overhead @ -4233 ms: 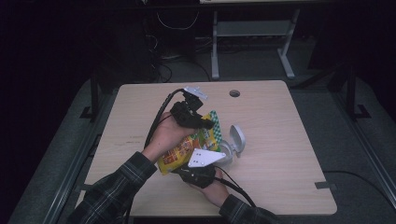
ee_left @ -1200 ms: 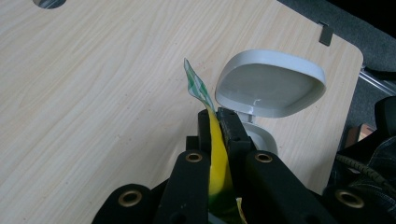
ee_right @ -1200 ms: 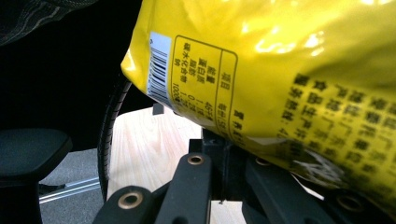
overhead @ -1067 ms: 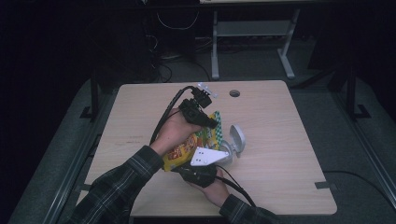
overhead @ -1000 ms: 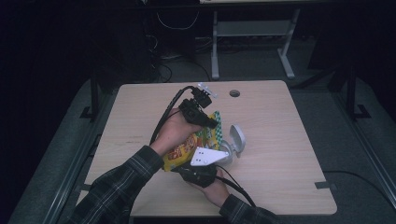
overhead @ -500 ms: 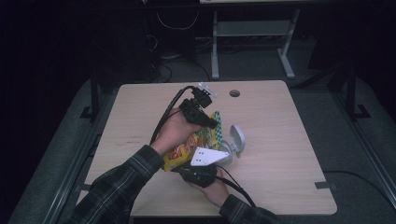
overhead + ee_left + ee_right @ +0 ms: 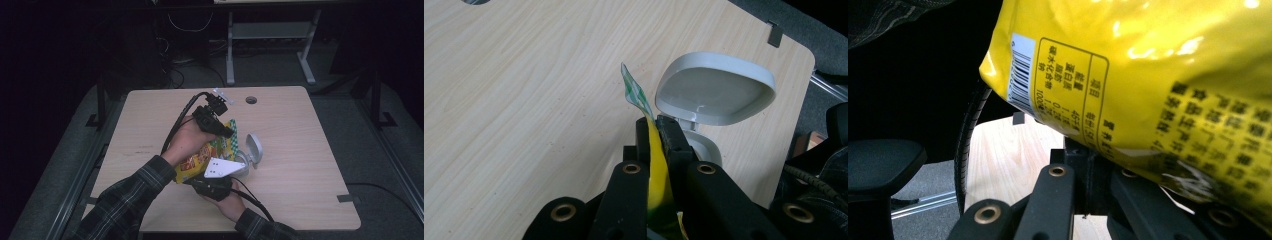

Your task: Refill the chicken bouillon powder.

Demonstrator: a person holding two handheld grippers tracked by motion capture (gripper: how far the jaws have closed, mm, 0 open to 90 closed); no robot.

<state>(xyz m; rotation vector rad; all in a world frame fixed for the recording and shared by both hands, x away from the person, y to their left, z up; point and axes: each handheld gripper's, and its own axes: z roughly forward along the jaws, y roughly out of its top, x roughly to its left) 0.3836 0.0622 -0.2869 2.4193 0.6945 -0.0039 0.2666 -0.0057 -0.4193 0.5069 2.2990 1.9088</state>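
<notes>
I hold the glossy yellow snack bag [image 7: 200, 159] above the wooden table [image 7: 310, 150]. My left gripper [image 7: 657, 131] clamps its thin green-checked top edge; my right gripper [image 7: 1088, 167] clamps its lower edge. A smooth grey rounded container [image 7: 716, 90] stands open beside it.

I count one yellow snack bag [image 7: 200, 159], pinched at its green-checked top edge in my left claw [image 7: 657, 131] and at its lower edge in my right claw [image 7: 1083, 165]. That makes two claws, one in each of my two hands, and each claw has two black jaws, so four jaws in all. Each claw trails one cable, two cables together. One grey three-cornered plate [image 7: 219, 167] sits on my right claw. One white container [image 7: 704, 117] with one hinged lid, standing open, rests on the one tabletop [image 7: 310, 150]. The tabletop has one round hole [image 7: 251, 100] near its far edge.
</notes>
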